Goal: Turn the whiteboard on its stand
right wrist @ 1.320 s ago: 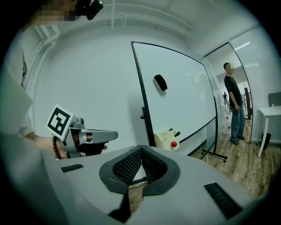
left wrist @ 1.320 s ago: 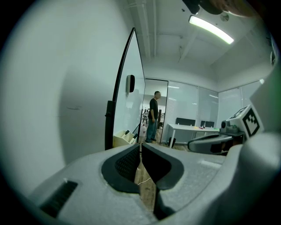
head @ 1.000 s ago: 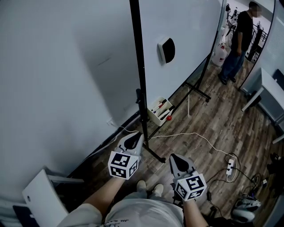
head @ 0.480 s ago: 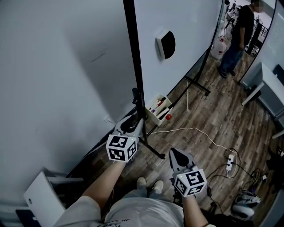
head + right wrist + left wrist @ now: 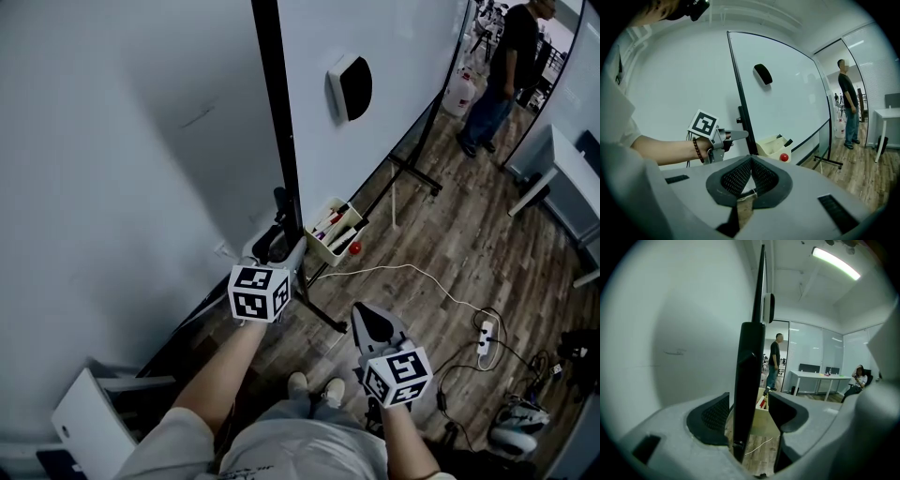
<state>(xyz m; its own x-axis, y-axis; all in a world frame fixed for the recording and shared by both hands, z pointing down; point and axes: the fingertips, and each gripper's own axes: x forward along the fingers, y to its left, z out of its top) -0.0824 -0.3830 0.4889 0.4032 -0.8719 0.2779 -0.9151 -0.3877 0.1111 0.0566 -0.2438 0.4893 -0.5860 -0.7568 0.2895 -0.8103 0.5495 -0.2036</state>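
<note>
Black frame (image 5: 749, 362) between jaws, left hand-held gripper (image 5: 750, 404) opening

R hand-held gripper (image 5: 366, 317), jaws together

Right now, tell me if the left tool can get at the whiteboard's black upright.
Probably yes: the left tool straddles the black upright, its jaws opening with the bar between the pads, and nothing else crowds that spot.

Setting: office. Large whiteboard (image 5: 394, 47) on a floor stand (image 5: 417, 178), eraser (image 5: 350, 86) stuck on, marker tray (image 5: 325, 246) below. Glass partitions (image 5: 811, 352), white desks (image 5: 818, 377), ceiling strip light (image 5: 836, 262). Wood-look floor (image 5: 469, 248); power strip (image 5: 485, 337) with trailing cables.
</note>
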